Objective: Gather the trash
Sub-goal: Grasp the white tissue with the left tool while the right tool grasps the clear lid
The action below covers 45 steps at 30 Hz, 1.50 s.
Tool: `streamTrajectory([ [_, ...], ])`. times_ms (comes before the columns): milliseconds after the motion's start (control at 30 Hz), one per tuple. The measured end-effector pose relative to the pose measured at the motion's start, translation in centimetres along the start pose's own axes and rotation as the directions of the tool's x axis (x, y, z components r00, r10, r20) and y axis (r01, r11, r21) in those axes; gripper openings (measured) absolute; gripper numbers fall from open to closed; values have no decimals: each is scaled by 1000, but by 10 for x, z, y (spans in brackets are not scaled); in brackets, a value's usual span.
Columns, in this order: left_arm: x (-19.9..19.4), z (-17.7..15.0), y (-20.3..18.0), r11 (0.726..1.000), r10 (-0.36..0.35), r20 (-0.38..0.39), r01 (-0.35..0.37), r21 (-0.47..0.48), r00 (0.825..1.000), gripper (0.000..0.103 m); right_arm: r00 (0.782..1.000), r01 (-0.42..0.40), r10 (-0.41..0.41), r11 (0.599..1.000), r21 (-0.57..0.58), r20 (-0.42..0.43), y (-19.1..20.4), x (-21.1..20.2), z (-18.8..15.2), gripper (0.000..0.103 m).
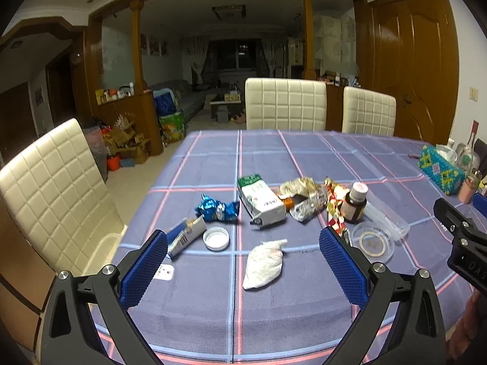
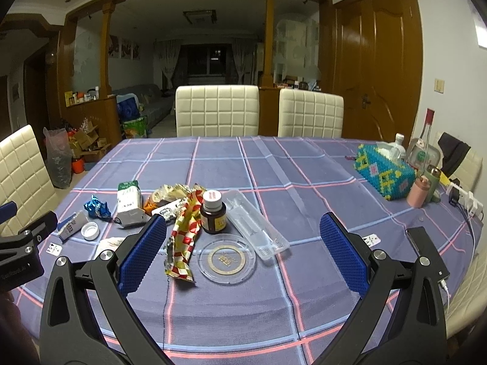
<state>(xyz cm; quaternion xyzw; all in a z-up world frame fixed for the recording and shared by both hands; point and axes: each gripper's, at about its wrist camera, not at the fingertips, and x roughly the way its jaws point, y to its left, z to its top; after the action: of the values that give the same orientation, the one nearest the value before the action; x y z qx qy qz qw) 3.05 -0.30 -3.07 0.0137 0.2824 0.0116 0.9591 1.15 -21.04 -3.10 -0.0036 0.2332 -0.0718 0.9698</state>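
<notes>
On the checked tablecloth [image 1: 213, 152], the crumpled tissue [image 1: 264, 263] lies lengthwise straight ahead between the spread left gripper [image 1: 243, 269]. The right gripper [image 2: 243, 254], also spread, hovers farther off.

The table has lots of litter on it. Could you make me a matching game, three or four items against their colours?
Things:
1. crumpled tissue
2. snack wrapper
3. medicine bottle
4. bottle cap

Descriptions:
A. shiny blue
B. dark brown glass, white lid
C. white, soft, lumpy
D. white, round, lying open side up

Pairs: 1-C, 2-A, 3-B, 4-D
</notes>
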Motion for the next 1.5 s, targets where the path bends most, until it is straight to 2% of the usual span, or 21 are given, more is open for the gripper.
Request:
streamTrajectory([
  [200, 36, -14, -5, 1000, -10, -116, 12, 18, 993, 97, 995, -13, 10, 999, -35, -101, 7, 35, -14, 94],
  [267, 45, -16, -6, 1000, -20, -146, 23, 20, 989, 97, 991, -15, 10, 999, -41, -132, 7, 47, -17, 84],
  [367, 59, -19, -8, 999, -27, -179, 32, 25, 983, 97, 979, -13, 8, 1000, -23, -204, 1, 71, -22, 80],
  [533, 91, -25, -15, 998, -49, -273, 57, 21, 961, 97, 946, -55, 47, 998, -16, -319, 4, 109, -37, 81],
  [633, 109, -28, -18, 997, -67, -329, 75, 13, 942, 97, 942, -43, 29, 998, -35, -334, 7, 121, -41, 95],
  [733, 122, -31, -21, 997, -71, -359, 81, 15, 931, 97, 935, -30, 19, 999, -26, -354, 4, 131, -42, 99],
  [933, 139, -34, -24, 996, -80, -403, 92, 8, 912, 97, 898, -81, 61, 996, -26, -435, 8, 150, -53, 99],
  [1133, 150, -36, -23, 995, -98, -425, 101, -15, 900, 96, 887, -88, 53, 995, -54, -459, 17, 162, -57, 99],
  [1167, 151, -36, -22, 995, -100, -422, 102, -17, 901, 95, 888, -81, 49, 995, -52, -457, 16, 163, -56, 95],
  [1233, 150, -35, -22, 994, -102, -415, 105, -14, 904, 88, 889, -84, 57, 996, -38, -454, 14, 164, -56, 87],
  [1333, 148, -33, -24, 995, -91, -402, 99, -2, 911, 68, 896, -84, 55, 995, -46, -441, 17, 162, -56, 85],
  [1400, 145, -33, -24, 996, -82, -389, 94, 10, 917, 38, 902, -87, 50, 994, -66, -430, 21, 158, -56, 85],
  [1500, 140, -34, -24, 993, -111, -386, 121, 0, 916, 27, 914, -80, 34, 992, -98, -405, 27, 150, -55, 85],
])
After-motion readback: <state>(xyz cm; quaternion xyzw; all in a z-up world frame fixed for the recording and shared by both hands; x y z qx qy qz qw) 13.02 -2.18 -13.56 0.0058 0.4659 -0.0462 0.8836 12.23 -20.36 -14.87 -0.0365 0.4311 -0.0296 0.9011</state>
